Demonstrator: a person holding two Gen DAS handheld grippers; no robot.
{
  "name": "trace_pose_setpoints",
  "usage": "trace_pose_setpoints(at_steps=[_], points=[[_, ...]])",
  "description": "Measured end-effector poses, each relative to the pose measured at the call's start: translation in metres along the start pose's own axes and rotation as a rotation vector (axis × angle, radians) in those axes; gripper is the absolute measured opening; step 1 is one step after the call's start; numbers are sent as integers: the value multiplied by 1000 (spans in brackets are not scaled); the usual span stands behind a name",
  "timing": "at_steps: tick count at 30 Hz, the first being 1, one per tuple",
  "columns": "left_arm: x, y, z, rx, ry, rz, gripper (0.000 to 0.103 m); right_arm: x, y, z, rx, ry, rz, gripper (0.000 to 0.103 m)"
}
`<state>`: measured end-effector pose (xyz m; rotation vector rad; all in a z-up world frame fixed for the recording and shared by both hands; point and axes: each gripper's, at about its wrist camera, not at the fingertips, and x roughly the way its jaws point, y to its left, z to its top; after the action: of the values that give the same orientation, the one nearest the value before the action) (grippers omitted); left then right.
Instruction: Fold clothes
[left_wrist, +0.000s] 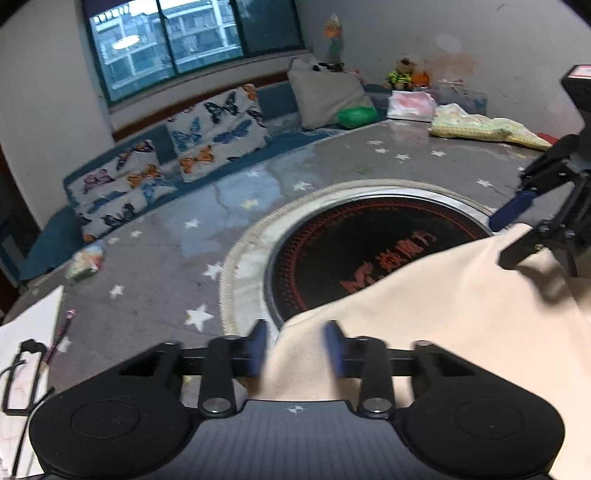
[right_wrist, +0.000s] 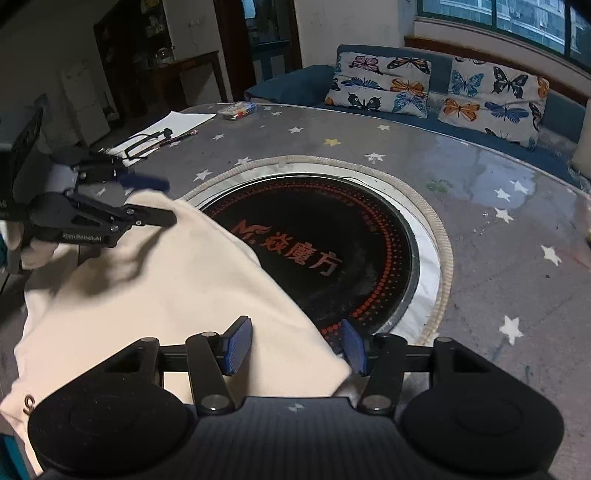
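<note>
Right wrist view: both grippers, left (right_wrist: 147, 201) and right (right_wrist: 295, 345), jaws apart around cream garment (right_wrist: 166, 288) edge.

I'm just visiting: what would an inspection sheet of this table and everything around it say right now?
Surface: grey star-print table with a round black cooktop inset.
Job's things: cream garment partly covering the cooktop.
Clutter: paper, pen, yellow folded cloth, green bowl.
Grippers: left gripper and right gripper both open, jaws straddling the garment's edge.
Cables: black cord on the paper.
Surroundings: blue sofa, butterfly cushions, window.
</note>
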<state>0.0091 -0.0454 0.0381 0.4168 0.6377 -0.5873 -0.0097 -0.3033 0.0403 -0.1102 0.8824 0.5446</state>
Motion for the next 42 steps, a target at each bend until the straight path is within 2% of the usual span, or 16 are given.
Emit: trace_pose_setpoints(at_steps=[3,4,5,6,9,15,21,24,28,30,31,32,36,37,41,42], points=[[-8,-4,-1,15,-29,-14,15,4,0,1,1,13,13,47],[-11,-5,-2,20,-43,-18,15,4,1,1,-1,17,17,39],[-17,-6,-2,23,-59,-21,14,5,1,2,-3,22,21,21],[-23,-6,-3,25,-77,-23,14,6,2,2,-7,26,24,11],[-47,-10,-6,37,-134,-47,14,-9,18,0,-78,-15,9,7],[-97,-34,-37,142,-188,-122,15,-53,66,-27,-274,-98,9,6],[-118,-55,-74,242,-110,-203,20,-60,102,-62,-382,-1,80,15],[-126,-46,-76,181,-111,-200,22,-67,106,-67,-356,24,128,21],[-127,-26,-64,30,-140,-159,23,-88,87,-45,-221,-67,107,22],[-121,-26,-63,21,-126,-154,31,-91,72,-30,-154,-115,52,26],[-117,-28,-62,22,-117,-153,42,-90,67,-26,-128,-124,35,30],[-114,-29,-62,24,-108,-152,46,-87,59,-20,-92,-132,11,38],[-99,-34,-61,29,-72,-149,46,-66,32,-4,7,-119,-38,38],[-95,-35,-60,31,-63,-149,45,-62,26,-2,34,-112,-35,38],[-94,-39,-65,47,-65,-152,13,-44,3,2,141,-86,-17,40],[-95,-41,-66,52,-73,-150,11,-40,-3,0,174,-81,-10,40]])
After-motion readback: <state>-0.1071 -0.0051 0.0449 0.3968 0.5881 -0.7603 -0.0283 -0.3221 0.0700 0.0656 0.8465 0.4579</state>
